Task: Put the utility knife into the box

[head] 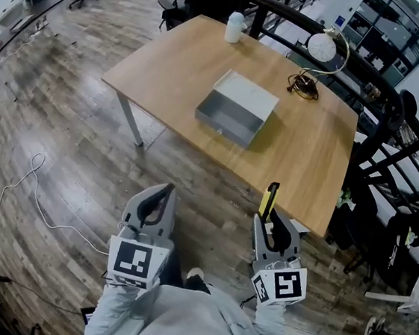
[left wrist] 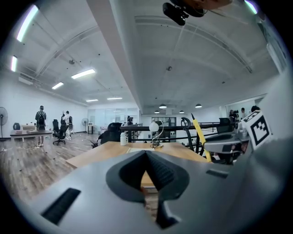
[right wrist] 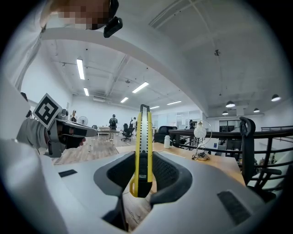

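Note:
A yellow utility knife [head: 268, 200] stands upright between the jaws of my right gripper [head: 269, 224], which is shut on it; in the right gripper view the knife [right wrist: 143, 151] points up and forward. The open grey box [head: 235, 107] sits mid-table on the wooden table [head: 312, 156], well ahead of both grippers. My left gripper [head: 161, 197] hangs over the floor to the left, its jaws together with nothing between them [left wrist: 146, 157]. Both grippers are held close to the person's body, short of the table's near edge.
A white bottle [head: 234, 27] stands at the table's far edge, and a desk lamp [head: 322, 47] with tangled cable [head: 303, 85] at the far right. Black chairs and a railing [head: 390, 168] crowd the right side. A white cord [head: 19, 186] lies on the wood floor.

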{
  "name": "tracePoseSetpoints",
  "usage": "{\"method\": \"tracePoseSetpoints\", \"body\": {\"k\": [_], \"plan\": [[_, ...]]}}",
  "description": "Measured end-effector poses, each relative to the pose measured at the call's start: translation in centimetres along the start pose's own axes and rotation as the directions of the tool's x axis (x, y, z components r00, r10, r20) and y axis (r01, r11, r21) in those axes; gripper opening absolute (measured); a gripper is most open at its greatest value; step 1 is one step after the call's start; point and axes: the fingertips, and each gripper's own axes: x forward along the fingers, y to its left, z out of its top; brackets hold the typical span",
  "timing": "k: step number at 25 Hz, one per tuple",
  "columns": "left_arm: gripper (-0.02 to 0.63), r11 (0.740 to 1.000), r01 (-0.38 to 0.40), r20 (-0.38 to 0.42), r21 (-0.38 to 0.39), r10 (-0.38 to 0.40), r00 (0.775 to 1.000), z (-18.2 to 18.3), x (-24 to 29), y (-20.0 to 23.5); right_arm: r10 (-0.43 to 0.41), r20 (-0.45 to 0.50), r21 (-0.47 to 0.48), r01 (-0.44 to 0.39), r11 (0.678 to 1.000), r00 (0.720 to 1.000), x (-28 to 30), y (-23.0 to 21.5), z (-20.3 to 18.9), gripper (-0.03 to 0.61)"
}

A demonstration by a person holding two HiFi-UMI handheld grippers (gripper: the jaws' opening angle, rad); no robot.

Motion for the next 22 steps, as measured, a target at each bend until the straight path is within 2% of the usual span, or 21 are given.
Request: {"method": "tracePoseSetpoints", "body": {"k": [5, 9, 13, 17, 22], "plan": [[0.018, 0.999, 0.02, 0.002, -0.026, -0.02, 1.0, 1.6, 5.0, 6.7, -0.014, 0.0, -0.002, 0.014, 1.0, 1.0, 8.0, 0.5, 2.1, 0.126], [0.018, 0.998, 0.061, -0.001, 0.028, -0.061, 0.998, 2.5, 9.2, 11.3, -0.036, -0.001, -0.004, 0.036, 0.999, 0.999, 13.9, 0.8, 3.3, 0.126], [0.018, 0.993, 0.111, -0.01, 0.042, -0.111, 0.994, 2.7, 12.3, 14.5, -0.087, -0.019, 0.001, 0.087, 0.996, 0.996, 17.6, 0.9, 3.4, 0.126], [0.018, 0.989, 0.148, -0.043, 0.006, -0.147, 0.988, 2.3, 14.4, 16.0, -0.144, -0.043, 0.009, 0.145, 0.989, 0.989, 19.3, 0.4, 3.2, 0.126], [0.018, 0.978, 0.206, -0.064, 0.035, -0.204, 0.977, 1.1, 16.9, 16.1, -0.195, -0.077, 0.011, 0.196, 0.981, 0.978, 20.0, -0.8, 2.4, 0.126]]}}
